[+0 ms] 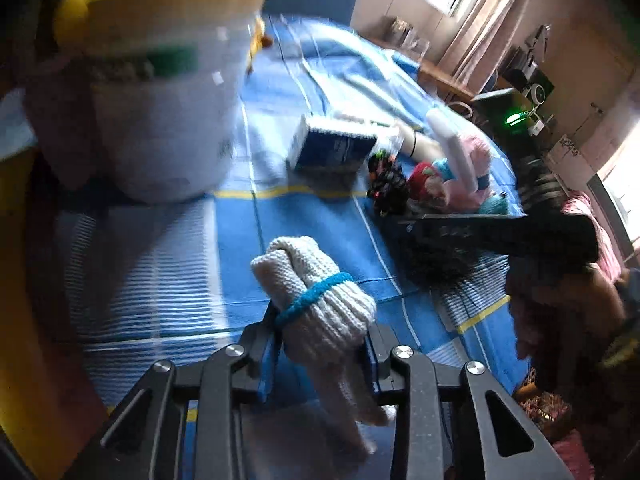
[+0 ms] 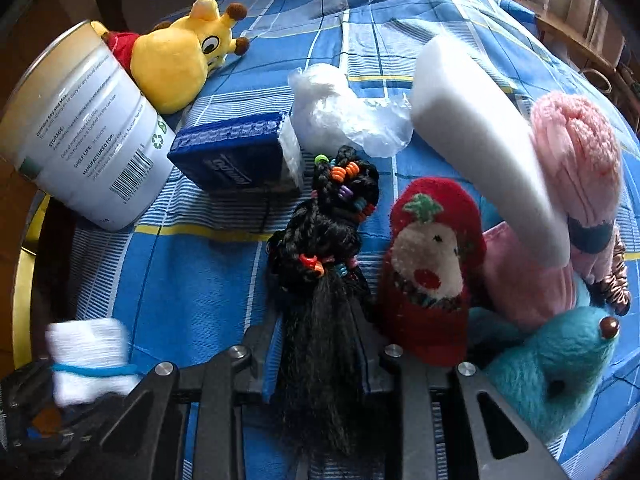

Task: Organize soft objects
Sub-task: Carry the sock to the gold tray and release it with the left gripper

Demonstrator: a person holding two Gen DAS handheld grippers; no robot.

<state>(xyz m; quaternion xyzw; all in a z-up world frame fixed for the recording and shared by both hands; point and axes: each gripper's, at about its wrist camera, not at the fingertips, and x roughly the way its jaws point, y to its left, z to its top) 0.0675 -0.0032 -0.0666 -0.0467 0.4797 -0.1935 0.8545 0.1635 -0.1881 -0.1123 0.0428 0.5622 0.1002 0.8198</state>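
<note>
On the blue checked cloth (image 2: 192, 280), white tin (image 2: 92, 132) upper left; we judge both picks made, carrying next: right gripper (image 2: 320, 344) clenched on the black beaded braid (image 2: 324, 248) at centre, left gripper (image 1: 320, 340) grasping the banded white knit roll (image 1: 316, 296) at lower centre.

White tin (image 2: 86, 136), back label in right wrist view: "STORAGE:", "SHELF LIFE:", "MANUFACTURED FOR:", a line on allergies to dairy or soy, plus barcode & recycling sign, small print unreadable; blue tissue box (image 2: 236, 160) has a white brand word, too blurred to read.
</note>
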